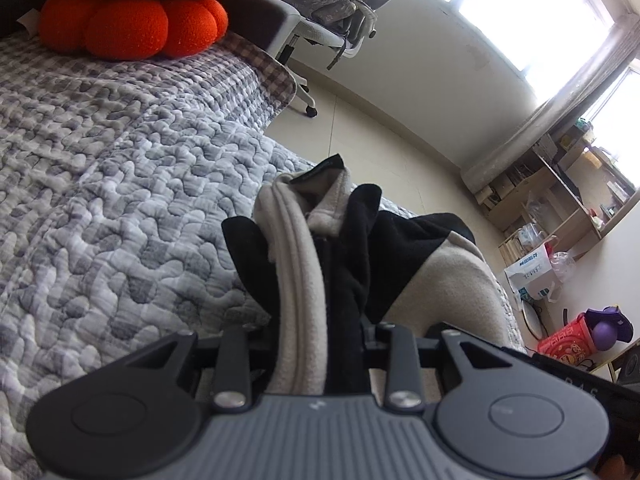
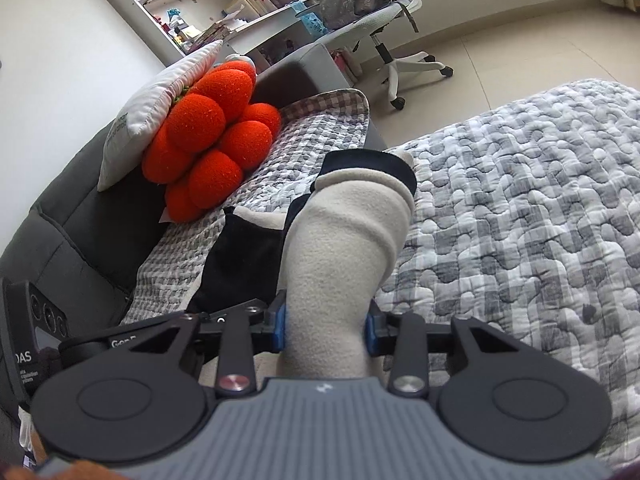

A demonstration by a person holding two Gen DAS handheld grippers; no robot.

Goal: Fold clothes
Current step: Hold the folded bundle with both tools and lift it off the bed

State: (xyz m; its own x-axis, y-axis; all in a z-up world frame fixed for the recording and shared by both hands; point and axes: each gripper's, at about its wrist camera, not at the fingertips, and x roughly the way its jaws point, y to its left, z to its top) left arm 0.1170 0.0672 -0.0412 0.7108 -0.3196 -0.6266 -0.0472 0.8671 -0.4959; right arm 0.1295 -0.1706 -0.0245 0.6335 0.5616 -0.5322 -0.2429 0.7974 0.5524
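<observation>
A fleece garment (image 1: 296,264), beige with black panels and a zip, hangs bunched above the quilted bedspread (image 1: 120,208). In the left wrist view my left gripper (image 1: 320,332) is shut on a gathered fold of it, and the cloth hides the fingertips. In the right wrist view the same fleece garment (image 2: 344,232) rises as a beige roll with a black edge. My right gripper (image 2: 326,328) is shut on it, and the blue pads (image 2: 280,328) press into the beige cloth from both sides. Both grippers hold the garment lifted off the bed.
An orange lumpy cushion (image 2: 212,136) and a white pillow (image 2: 160,104) lean on the grey headboard (image 2: 72,232). A white office chair (image 2: 384,40) with a backpack stands on the tiled floor (image 1: 360,128) beyond the bed. Shelves (image 1: 560,200), bags and a red box (image 1: 564,340) line the wall.
</observation>
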